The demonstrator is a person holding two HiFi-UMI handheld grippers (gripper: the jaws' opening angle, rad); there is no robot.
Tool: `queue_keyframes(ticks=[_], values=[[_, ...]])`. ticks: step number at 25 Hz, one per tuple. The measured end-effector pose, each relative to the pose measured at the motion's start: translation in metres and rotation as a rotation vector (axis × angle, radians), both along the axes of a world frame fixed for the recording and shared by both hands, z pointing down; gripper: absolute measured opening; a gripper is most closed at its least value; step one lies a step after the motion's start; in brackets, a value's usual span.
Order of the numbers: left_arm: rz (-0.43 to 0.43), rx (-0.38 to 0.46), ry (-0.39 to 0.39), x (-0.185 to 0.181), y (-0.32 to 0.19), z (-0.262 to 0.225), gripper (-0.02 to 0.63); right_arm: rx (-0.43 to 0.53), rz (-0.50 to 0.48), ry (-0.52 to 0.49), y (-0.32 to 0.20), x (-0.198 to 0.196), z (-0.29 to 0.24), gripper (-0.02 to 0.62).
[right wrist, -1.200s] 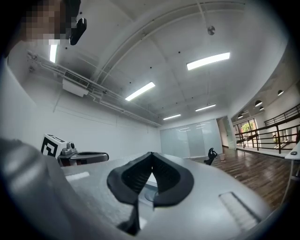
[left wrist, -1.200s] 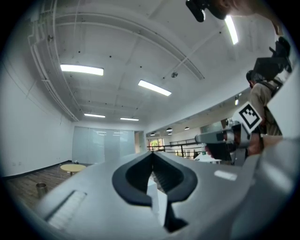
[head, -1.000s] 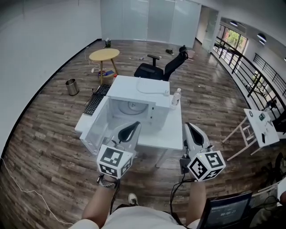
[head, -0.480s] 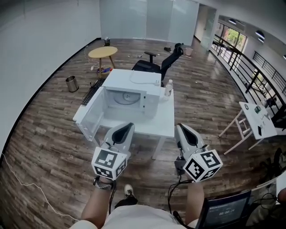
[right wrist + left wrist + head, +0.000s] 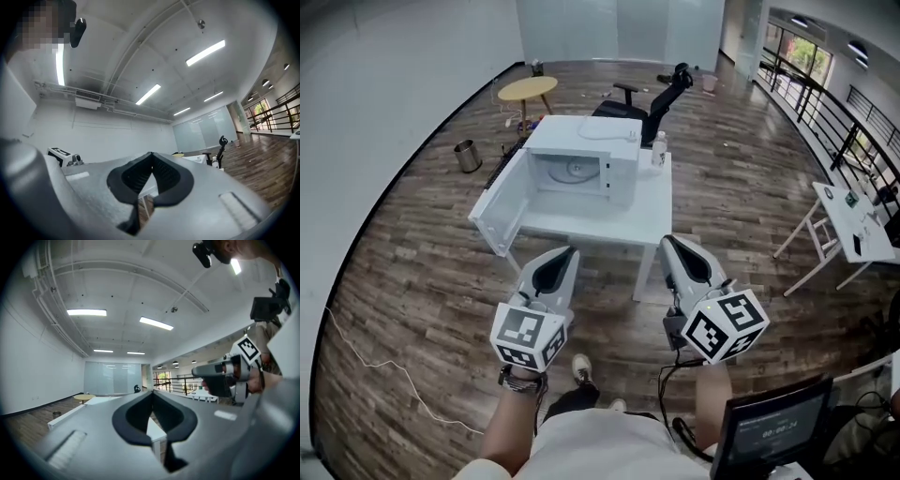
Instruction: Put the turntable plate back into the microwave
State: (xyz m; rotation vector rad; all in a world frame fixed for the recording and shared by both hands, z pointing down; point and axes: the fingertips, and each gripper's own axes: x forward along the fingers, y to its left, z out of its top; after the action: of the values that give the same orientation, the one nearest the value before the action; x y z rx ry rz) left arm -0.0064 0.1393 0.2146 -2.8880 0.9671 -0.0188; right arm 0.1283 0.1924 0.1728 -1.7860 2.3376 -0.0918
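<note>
Though blurred, timer digits [image 5: 780,428] on monitor [image 5: 745,452]; microwave [image 5: 581,131] door [image 5: 499,208] open

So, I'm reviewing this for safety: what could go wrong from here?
1. The microwave door stands wide open past the table edge; someone walking by could knock it.
2. A loose white cable trails at the head view's lower left, a trip risk when stepping about.
3. The bottle stands close beside the microwave and could topple if bumped.
</note>
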Motion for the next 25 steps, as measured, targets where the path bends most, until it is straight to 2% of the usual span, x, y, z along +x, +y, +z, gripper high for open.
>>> queue_keyframes(ticks=[3,8,11,17,25], values=[[-0.018,-0.004,-0.01,-0.007,0.012,0.003,0.006,-0.016,-0.032,-0.033,0.003,-0.007,0.005,0.002],[-0.033,0.011,-0.01,-0.014,0.021,-0.002,0.008,0.036,-0.071,-0.028,0.015,-0.026,-0.005,0.002],[-0.025,0.014,-0.015,-0.013,0.022,-0.002,0.008,0.029,-0.074,-0.011,0.017,-0.033,-0.002,0.002],[0.018,0.036,-0.035,-0.01,0.022,-0.005,0.008,-0.027,-0.047,-0.009,0.014,-0.037,0.009,0.002],[0.026,0.044,-0.033,-0.021,0.011,-0.008,0.008,-0.025,-0.013,0.053,0.013,-0.042,0.007,0.0]])
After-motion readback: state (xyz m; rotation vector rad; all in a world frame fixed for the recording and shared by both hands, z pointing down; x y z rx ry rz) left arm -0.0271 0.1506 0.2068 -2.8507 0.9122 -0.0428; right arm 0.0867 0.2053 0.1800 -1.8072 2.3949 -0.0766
